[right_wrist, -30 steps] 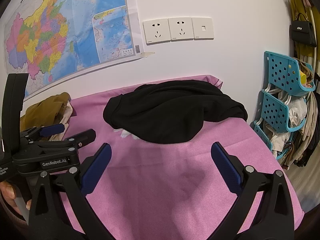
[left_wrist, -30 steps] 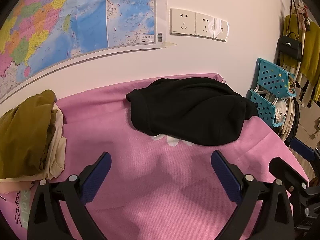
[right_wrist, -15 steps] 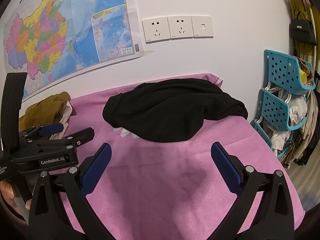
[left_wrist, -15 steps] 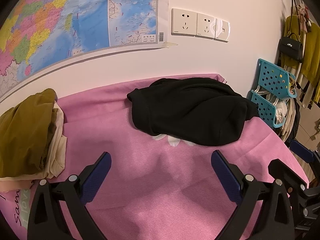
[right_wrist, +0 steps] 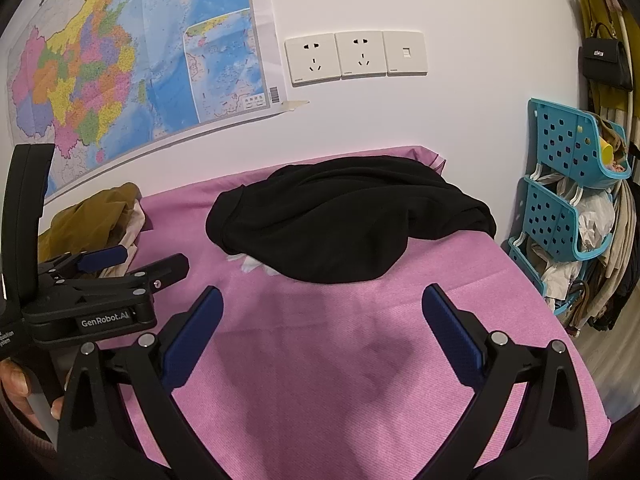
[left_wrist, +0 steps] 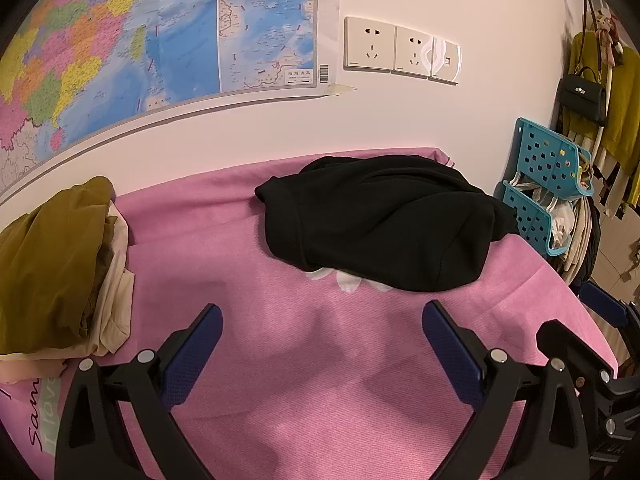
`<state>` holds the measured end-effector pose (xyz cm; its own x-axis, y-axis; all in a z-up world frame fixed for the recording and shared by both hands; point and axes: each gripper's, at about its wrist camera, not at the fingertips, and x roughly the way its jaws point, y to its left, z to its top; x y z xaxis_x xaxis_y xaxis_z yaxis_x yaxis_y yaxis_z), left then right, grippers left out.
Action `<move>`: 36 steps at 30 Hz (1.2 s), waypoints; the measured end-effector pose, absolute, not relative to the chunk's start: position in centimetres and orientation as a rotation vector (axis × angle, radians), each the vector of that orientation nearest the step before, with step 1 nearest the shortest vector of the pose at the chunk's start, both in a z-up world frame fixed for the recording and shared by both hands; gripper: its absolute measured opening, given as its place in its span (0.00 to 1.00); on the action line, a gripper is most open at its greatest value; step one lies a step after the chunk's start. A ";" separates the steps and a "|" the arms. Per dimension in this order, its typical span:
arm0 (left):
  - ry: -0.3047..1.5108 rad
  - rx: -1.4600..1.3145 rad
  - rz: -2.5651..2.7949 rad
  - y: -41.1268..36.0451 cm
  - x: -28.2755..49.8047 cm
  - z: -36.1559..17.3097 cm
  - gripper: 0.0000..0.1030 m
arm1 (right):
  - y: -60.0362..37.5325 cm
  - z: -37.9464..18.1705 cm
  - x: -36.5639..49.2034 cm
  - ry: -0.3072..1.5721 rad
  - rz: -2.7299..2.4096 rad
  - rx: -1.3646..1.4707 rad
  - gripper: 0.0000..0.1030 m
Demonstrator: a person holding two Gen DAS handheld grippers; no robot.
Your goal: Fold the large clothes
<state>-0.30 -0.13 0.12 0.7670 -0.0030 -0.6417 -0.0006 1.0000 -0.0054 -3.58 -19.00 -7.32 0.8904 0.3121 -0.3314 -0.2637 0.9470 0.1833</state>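
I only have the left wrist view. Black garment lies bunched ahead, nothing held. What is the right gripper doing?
Observer: The right gripper is open, its fingers spread above bare pink cover, short of the black garment.
Operator: Anything on the rack I can't see?
Observer: The right wrist view shows a yellow item in the top teal basket.
Operator: Who holds the left gripper?
Observer: A hand grips its handle.

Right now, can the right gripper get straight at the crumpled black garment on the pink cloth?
Probably yes. The right gripper is open and empty, only bare pink cloth lies between it and the crumpled black garment, and the left gripper sits off to the side.
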 end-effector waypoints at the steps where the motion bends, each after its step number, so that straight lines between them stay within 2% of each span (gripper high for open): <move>1: 0.698 -0.005 -0.003 -0.1 -0.3 0.1 0.94 | -19.0 -7.3 -3.6 0.366 0.300 0.136 0.95; 36: 0.709 -0.014 -0.010 0.2 -0.4 -0.1 0.93 | -18.7 -7.5 -3.5 0.371 0.305 0.126 0.95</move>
<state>-0.35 0.21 -0.12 0.7589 -0.0144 -0.6510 0.0046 0.9999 -0.0167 -3.47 -18.71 -7.52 0.8870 0.3153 -0.3372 -0.2695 0.9467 0.1764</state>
